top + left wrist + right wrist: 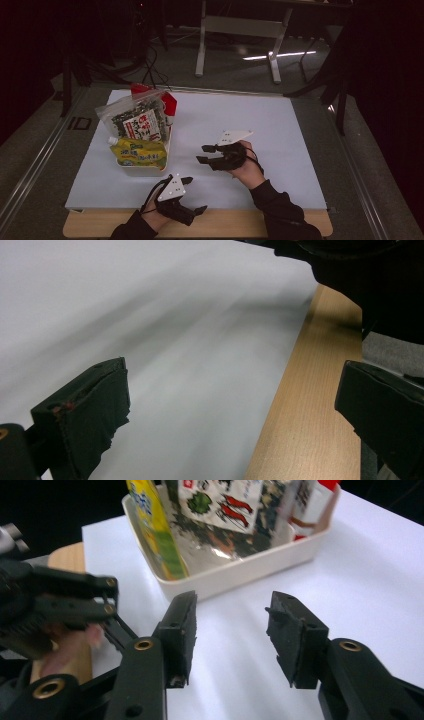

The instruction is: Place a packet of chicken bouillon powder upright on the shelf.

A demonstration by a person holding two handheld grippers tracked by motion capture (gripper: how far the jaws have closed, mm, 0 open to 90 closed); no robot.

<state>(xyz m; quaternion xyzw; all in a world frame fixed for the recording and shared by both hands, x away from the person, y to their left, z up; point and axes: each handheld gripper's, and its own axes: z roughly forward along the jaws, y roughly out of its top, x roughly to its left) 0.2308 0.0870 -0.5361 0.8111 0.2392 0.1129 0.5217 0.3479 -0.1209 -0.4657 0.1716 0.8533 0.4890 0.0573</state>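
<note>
A white bin (131,169) stands on the left part of the white mat (280,150). It holds a yellow-green pouch (140,153), a clear bag of dark snacks with a red-and-white label (137,119) and a red pack (169,104) behind them. My right gripper (201,154) is low over the mat's middle, pointing left at the bin, jaws open and nothing between them. In the right gripper view the bin's wall (240,575) lies just beyond the gripper (230,630). My left gripper (195,195) rests open and holding nothing at the mat's front edge, its jaws wide apart in its own view (232,405).
The mat lies on a wooden table whose bare strip (225,225) runs along the front, also seen as the wooden edge (310,405). Beyond the table are a dark floor and the white legs of another table (201,45). The mat's right half is bare.
</note>
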